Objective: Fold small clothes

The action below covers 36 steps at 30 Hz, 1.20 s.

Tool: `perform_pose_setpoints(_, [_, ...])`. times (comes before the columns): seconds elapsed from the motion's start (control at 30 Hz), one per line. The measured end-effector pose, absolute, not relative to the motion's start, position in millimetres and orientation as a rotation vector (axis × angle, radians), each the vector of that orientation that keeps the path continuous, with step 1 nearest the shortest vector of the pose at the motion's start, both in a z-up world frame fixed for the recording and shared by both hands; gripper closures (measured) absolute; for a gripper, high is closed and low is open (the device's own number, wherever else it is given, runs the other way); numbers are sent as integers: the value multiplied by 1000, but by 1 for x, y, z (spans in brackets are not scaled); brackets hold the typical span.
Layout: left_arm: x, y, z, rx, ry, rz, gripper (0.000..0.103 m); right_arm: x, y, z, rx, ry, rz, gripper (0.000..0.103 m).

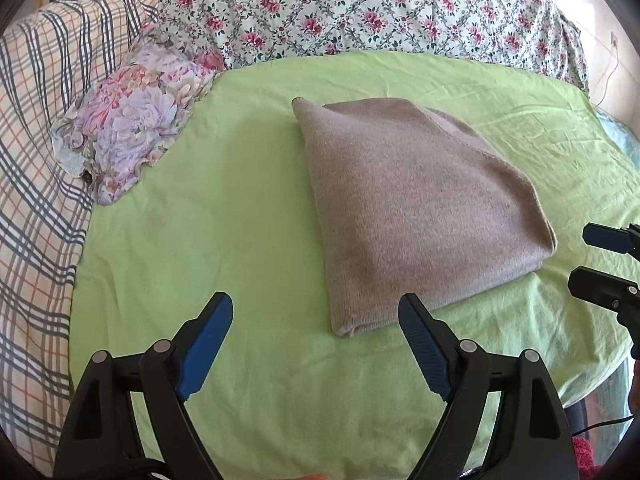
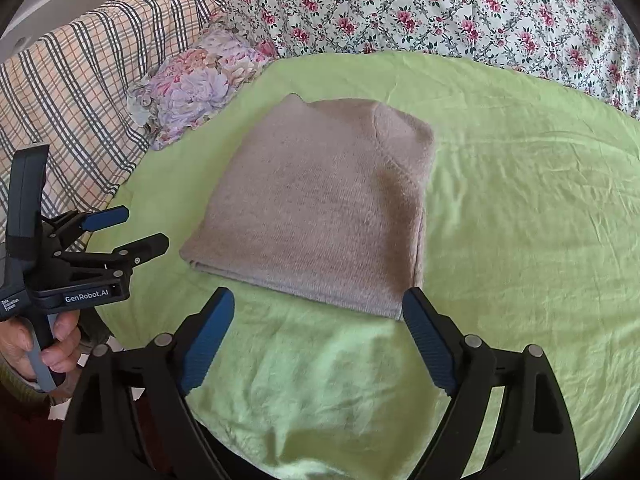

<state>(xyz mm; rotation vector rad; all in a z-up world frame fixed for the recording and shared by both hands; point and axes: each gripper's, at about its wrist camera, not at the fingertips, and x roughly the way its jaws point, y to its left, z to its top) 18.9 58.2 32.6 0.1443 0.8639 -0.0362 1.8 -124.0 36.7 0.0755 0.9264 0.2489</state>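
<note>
Beige-grey knitted wool, a small garment already folded into a thick flat packet, lies in the middle of the light green cotton sheet covering the bed. From the left gripper the packet sits toward one o'clock, its near corner just beyond the inner blue pad; from the right gripper it sits at twelve o'clock, its near hem running across just past the fingertips. The packet's longer axis appears to run away from the person, toward the floral quilt at the head of the bed. Judging by the right wrist view, the right gripper is the nearer of the two, almost over the hem.

Both pairs of tongs are spread wide and released, nothing between the pads and no cloth touched. The person's hand holds the left tool's handle off at nine o'clock. The fold looks finished or nearly so.
</note>
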Motion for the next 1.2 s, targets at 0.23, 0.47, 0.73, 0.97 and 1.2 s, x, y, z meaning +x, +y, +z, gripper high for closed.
perform_pose_setpoints(0.23, [37,58,34,141,866,-33,18,23,-122,37,69,938,257,14])
perform_pose_setpoints(0.47, [55,57,43,134,846,-27,17,46,-126,39,58,937,262,12])
perform_pose_setpoints(0.73, [73,51,50,142,832,-31,16,69,-131,41,47,936,264,12])
perform_pose_setpoints(0.97, [81,46,49,142,841,-39,14,80,-129,37,59,943,258,11])
perform_pose_setpoints(1.2, [89,43,45,137,855,-43,13,85,-132,31,73,964,252,9])
